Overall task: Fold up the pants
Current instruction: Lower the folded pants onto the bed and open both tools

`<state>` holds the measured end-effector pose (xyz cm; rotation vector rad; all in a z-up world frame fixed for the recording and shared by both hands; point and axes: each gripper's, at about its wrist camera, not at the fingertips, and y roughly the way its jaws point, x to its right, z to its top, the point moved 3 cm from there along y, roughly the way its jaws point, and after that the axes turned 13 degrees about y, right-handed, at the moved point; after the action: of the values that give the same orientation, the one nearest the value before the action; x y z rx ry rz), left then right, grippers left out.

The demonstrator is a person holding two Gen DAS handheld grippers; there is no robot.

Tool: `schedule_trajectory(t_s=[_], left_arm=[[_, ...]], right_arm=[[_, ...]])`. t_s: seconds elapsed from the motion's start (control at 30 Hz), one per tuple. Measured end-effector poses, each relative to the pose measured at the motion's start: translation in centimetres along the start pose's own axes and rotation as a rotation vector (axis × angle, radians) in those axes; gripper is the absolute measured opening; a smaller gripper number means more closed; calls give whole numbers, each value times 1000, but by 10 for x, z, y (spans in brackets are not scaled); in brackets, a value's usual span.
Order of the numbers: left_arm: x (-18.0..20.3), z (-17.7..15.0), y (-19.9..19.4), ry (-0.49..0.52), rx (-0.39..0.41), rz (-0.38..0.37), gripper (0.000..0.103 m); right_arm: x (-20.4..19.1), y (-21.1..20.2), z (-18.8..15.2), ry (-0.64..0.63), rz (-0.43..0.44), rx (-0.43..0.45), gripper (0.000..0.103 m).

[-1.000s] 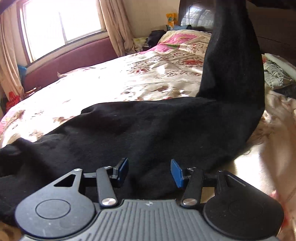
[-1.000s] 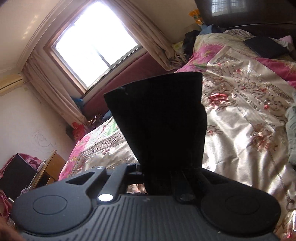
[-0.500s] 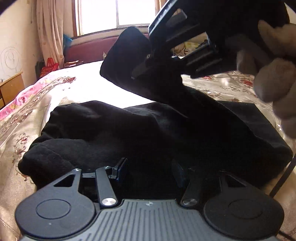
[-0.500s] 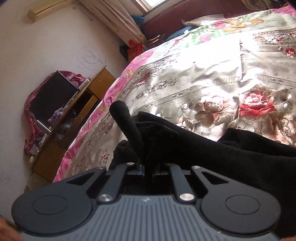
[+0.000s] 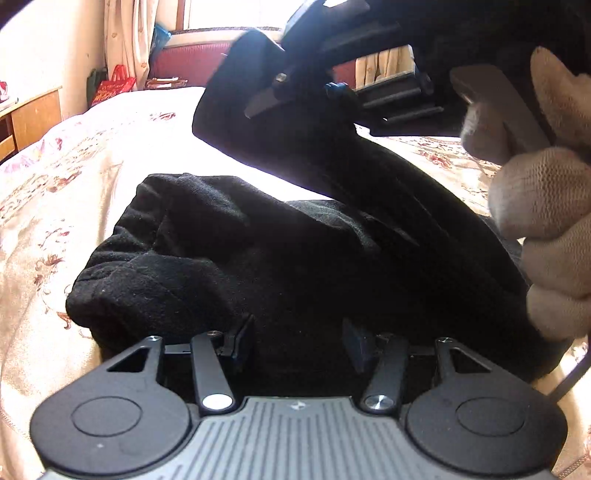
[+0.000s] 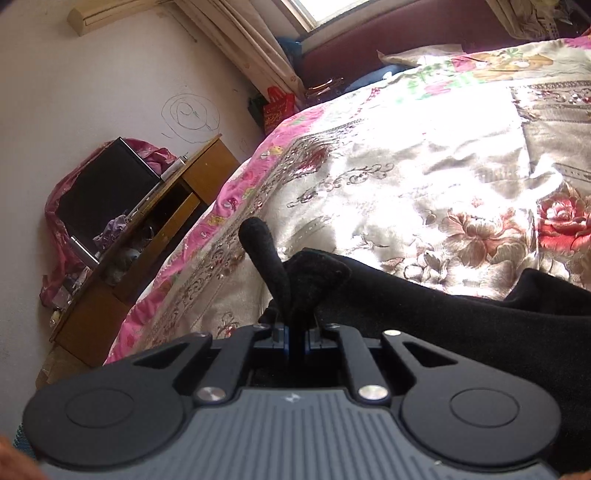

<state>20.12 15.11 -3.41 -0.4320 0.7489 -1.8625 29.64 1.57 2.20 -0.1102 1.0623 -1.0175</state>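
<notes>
**Here: R gripper pinching pants, L gripper open over the pile**

Black pants lay bunched on the bed, on its floral bedspread. The L gripper sat low at the near edge of the pile w/ jaws spread apart, nothing between them, dark fabric just beyond the tips. The R gripper had its jaws closed on a fold of the pants, a rolled edge of cloth sticking up past the tips. In the L wrist view the R gripper appeared above the pile, held by a gloved hand, w/ a pant section sloping from it down to the heap. A wooden cabinet stood beside the bed, a window w/ curtains beyond.
</notes>
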Motion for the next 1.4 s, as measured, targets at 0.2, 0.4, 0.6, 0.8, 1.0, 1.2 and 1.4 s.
schedule_trajectory(t_s=[0.2, 0.4, 0.6, 0.8, 1.0, 1.2, 1.4], left_arm=[[-3, -17, -12, 76, -78, 63, 66], [-9, -23, -28, 20, -131, 64, 67], [-30, -12, -41, -50, -134, 159, 66], [-61, 18, -35, -84, 20, 220, 66], [-74, 19, 17, -13, -63, 280, 67], [-74, 26, 16, 44, -104, 257, 66], [-73, 31, 15, 74, -118, 275, 41]], right_arm=[[-11, 62, -42, -87, -26, -265, 20], [-9, 24, -27, -144, 72, -304, 30], [5, -11, 1, -341, 18, -197, 55], [50, 20, 27, -491, -110, -309, 55], [94, 36, 34, -410, -206, -411, 32], [76, 31, 33, -388, -75, -442, 33], [55, 55, 22, -490, -58, -461, 31]])
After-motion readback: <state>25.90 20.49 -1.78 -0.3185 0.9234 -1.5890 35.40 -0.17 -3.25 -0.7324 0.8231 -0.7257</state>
